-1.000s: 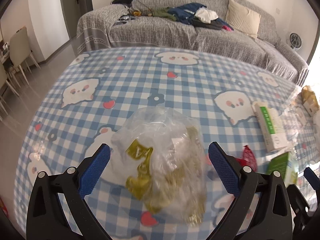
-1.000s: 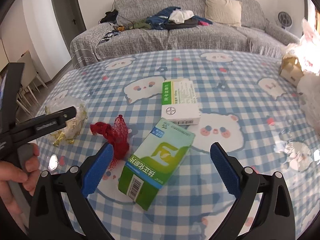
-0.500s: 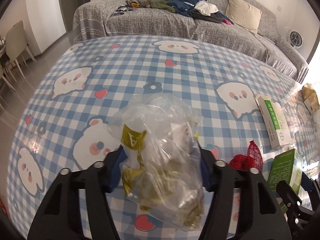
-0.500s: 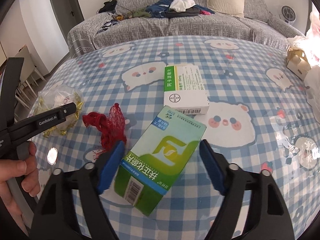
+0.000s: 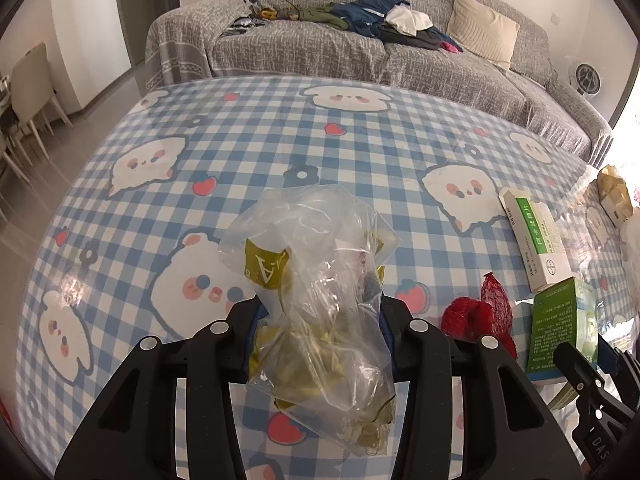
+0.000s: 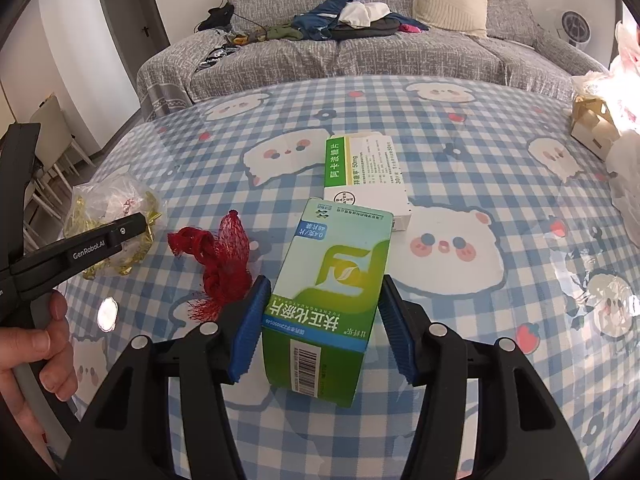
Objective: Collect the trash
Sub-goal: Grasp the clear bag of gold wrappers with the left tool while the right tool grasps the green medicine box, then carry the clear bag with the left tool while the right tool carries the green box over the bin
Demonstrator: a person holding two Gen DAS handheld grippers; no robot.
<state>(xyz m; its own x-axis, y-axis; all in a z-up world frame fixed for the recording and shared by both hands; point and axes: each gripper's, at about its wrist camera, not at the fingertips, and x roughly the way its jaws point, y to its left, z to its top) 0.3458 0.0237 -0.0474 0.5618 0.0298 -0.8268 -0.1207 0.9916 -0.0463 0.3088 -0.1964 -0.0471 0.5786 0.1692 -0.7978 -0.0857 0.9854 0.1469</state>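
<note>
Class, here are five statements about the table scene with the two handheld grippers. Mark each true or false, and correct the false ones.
1. The left gripper has a clear plastic bag between its fingers. True; its jaws are closing.
2. The right gripper is around a red box. False: the green box is between its closing jaws.
3. The red mesh net lies on the tablecloth, held by neither gripper. True.
4. The white box stands upright. False: it lies flat.
5. The sofa is bare. False: clothes and a cushion lie on it.

Both wrist views downward (table (image 5: 248, 136) shared).
</note>
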